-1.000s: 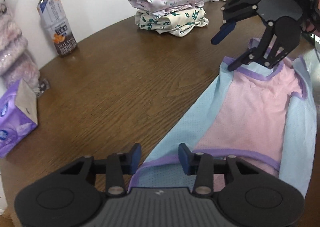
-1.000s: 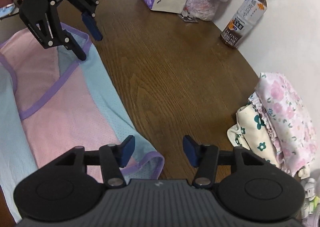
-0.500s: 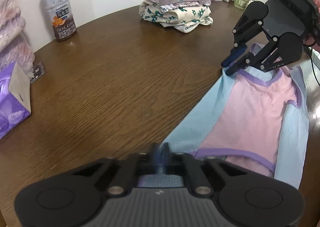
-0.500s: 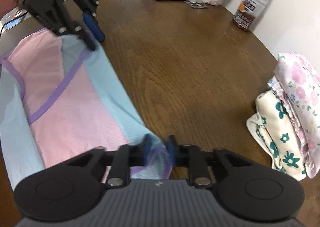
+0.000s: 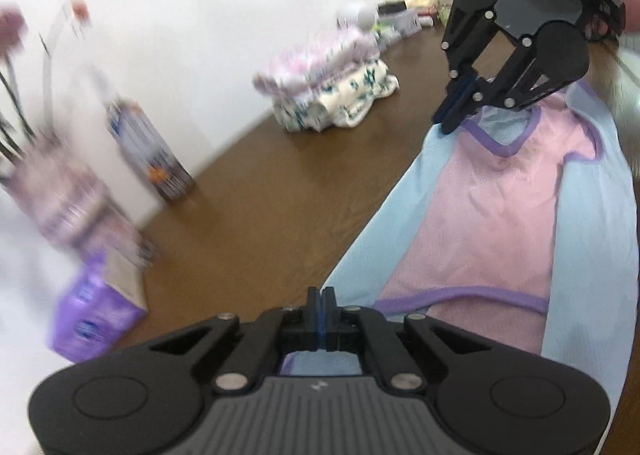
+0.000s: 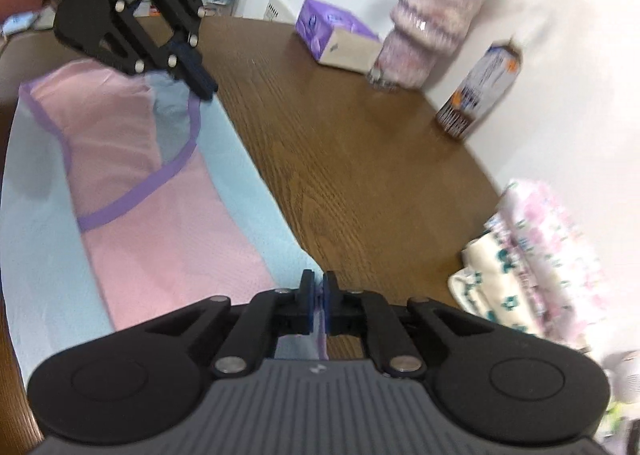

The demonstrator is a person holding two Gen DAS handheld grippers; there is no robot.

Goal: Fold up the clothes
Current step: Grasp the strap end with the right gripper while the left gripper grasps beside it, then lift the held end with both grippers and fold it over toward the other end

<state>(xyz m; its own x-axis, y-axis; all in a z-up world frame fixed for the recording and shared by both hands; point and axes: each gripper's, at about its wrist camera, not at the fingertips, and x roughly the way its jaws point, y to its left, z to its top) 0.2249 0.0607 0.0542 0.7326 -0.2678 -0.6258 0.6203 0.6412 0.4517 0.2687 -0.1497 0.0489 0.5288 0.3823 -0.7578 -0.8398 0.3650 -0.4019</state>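
A pink and light-blue sleeveless top with purple trim hangs stretched between my two grippers over the brown table. My left gripper is shut on the top's near purple-trimmed corner. Across from it, my right gripper is shut on the corner by the neckline. In the right wrist view the top runs from my right gripper, which pinches its trimmed edge, up to my left gripper at the far end. Motion blurs both views.
A stack of folded floral clothes lies on the table near the wall. A drink bottle, a knit-covered vase and a purple tissue box stand along the table's far edge.
Both grippers went from open beside the top's corners to shut on them. They have since risen, lifting that edge of the top off the table.
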